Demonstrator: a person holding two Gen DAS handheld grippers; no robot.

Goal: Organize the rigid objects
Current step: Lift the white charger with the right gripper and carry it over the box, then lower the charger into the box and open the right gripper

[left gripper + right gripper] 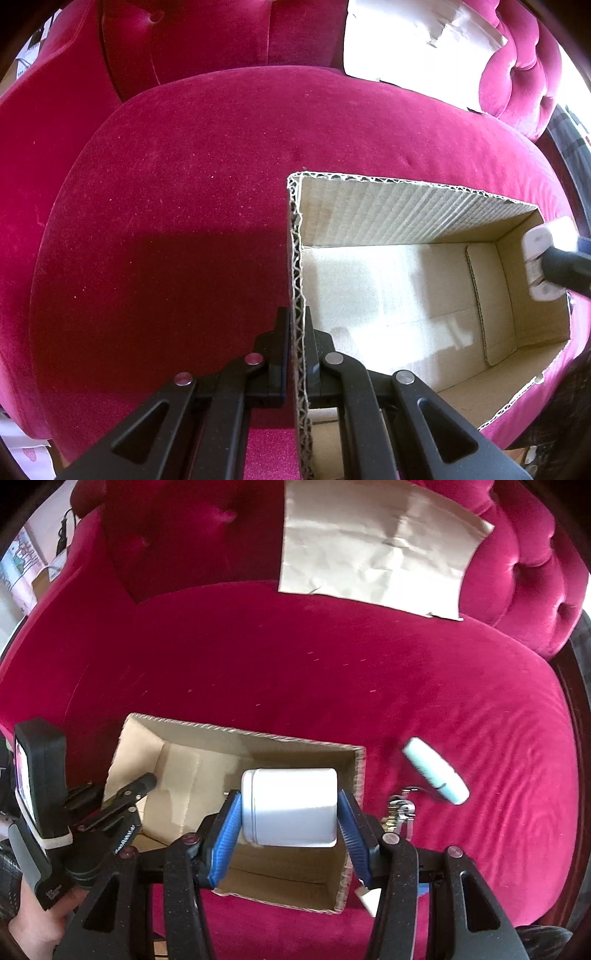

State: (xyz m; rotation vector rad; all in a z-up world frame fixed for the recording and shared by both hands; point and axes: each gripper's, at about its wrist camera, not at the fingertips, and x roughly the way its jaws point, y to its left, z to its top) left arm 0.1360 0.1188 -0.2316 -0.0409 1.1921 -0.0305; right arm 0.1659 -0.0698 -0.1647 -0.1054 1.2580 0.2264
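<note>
Above the open brown cardboard box (236,805), lower centre: white plastic jar (290,806), long axis sideways.
Right tool (290,812) pinches its ends; left tool (297,347) clamps the box's left wall; interior bare.

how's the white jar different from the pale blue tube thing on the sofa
The white jar is squat and wide; the pale blue tube is slim and long. The jar is clamped in the right gripper over the cardboard box; the tube lies loose on the sofa cushion. Both lie sideways.

Your left black two-finger gripper (297,354): pointing steeply down, jaws clamped tight. Your right blue-padded gripper (290,830): angled down, pads pressing load between them.
</note>
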